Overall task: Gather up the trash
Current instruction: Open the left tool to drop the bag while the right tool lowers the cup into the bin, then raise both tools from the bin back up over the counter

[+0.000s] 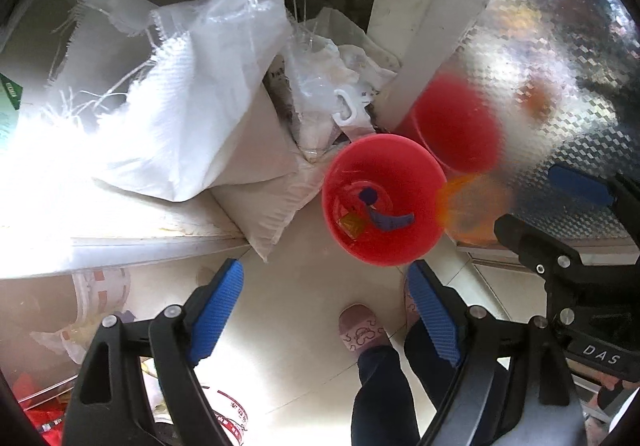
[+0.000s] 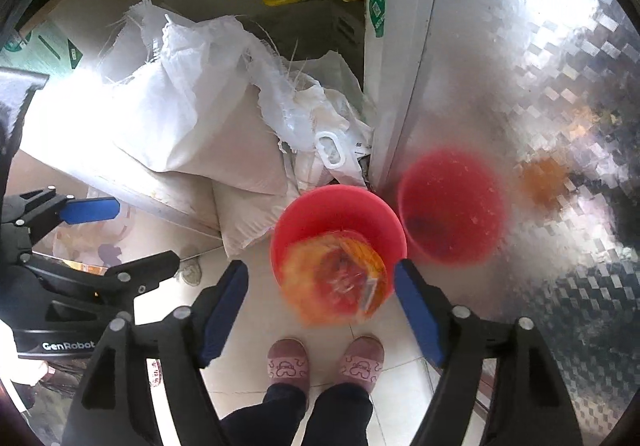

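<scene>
A red bucket (image 1: 420,174) (image 2: 320,202) stands on the pale tile floor against a shiny metal panel. Inside it lie a blue scrap (image 1: 384,220) and a small yellow wrapper (image 1: 352,224). My left gripper (image 1: 325,268) points down at the bucket's near rim, open, with nothing between its fingers. My right gripper (image 2: 321,267) hangs open over the bucket. A blurred orange and yellow wrapper (image 2: 336,278) (image 1: 472,202) is between its jaws above the bucket's mouth, and neither pad touches it. Each gripper shows in the other's view: right gripper (image 1: 560,210), left gripper (image 2: 120,234).
White woven sacks (image 1: 192,98) (image 2: 192,126) and clear plastic bags (image 1: 324,86) are heaped on a low ledge left of the bucket. The patterned metal panel (image 2: 520,86) mirrors the bucket. A person's pink slippers (image 2: 286,364) stand just before it. More litter (image 1: 100,306) lies lower left.
</scene>
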